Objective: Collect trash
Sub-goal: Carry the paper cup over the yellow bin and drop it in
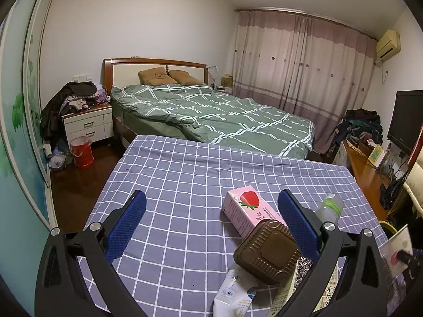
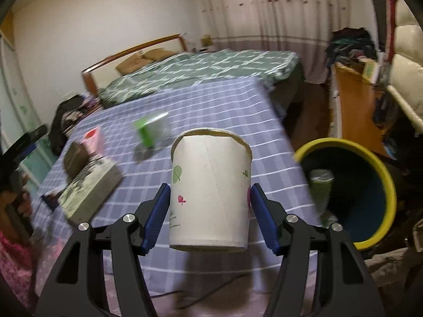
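Note:
My right gripper is shut on a white paper cup with leaf and flower prints, held above the table's near edge, left of a yellow-rimmed bin that holds a green bottle. My left gripper is open and empty above the checked tablecloth. Between and near its fingers lie a pink strawberry carton, a brown plastic tray, a white packet and a clear bottle with a green band. The right wrist view shows the same carton, a flat printed box and the green-capped bottle, blurred.
A bed with a green quilt stands behind the table. A nightstand and a red bucket are at the left. A wooden desk with a TV and piled clothes are at the right.

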{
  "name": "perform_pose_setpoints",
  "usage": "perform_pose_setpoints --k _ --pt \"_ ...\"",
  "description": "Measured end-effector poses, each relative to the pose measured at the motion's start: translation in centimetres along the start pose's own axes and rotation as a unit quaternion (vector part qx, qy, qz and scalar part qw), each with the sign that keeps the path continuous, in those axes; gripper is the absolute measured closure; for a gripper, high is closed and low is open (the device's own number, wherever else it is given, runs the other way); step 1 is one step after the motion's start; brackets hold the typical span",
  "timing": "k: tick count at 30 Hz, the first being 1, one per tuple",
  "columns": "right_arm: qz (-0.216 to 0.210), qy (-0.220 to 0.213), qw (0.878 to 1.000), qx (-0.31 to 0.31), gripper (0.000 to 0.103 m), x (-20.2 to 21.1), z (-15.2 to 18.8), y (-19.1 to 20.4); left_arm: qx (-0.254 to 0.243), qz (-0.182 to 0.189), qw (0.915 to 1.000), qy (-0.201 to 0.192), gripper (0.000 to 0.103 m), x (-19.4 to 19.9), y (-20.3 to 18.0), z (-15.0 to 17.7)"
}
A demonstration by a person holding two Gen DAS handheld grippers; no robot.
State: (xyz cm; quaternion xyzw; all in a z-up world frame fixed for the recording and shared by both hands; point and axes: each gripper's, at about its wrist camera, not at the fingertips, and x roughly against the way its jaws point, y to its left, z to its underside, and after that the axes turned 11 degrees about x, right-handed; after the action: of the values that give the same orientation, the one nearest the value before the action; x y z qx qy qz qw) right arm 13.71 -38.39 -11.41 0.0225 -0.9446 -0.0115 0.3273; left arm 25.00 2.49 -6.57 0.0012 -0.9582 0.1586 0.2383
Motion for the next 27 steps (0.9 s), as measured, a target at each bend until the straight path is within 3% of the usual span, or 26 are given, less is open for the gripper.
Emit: perform_pose_setpoints --k 10,17,27 --pt "0.113 -0.011 0.992 -0.055 0.043 0.1 -1.2 -8.7 -0.002 -0.002 1.0 0.001 0.005 -0.1 -0.1 0.1" --pt "0.155 0.012 0.984 -0.088 0.041 -1.7 -0.5 -13.0 -0.002 -0.004 1.0 0.003 0.005 -0.2 -0.3 0.3" --pt "0.19 0.012 0.976 -0.103 0.036 -2.4 -1.5 -13.1 -0.004 -0.003 1.0 0.006 0.005 -0.5 -0.3 0.2"
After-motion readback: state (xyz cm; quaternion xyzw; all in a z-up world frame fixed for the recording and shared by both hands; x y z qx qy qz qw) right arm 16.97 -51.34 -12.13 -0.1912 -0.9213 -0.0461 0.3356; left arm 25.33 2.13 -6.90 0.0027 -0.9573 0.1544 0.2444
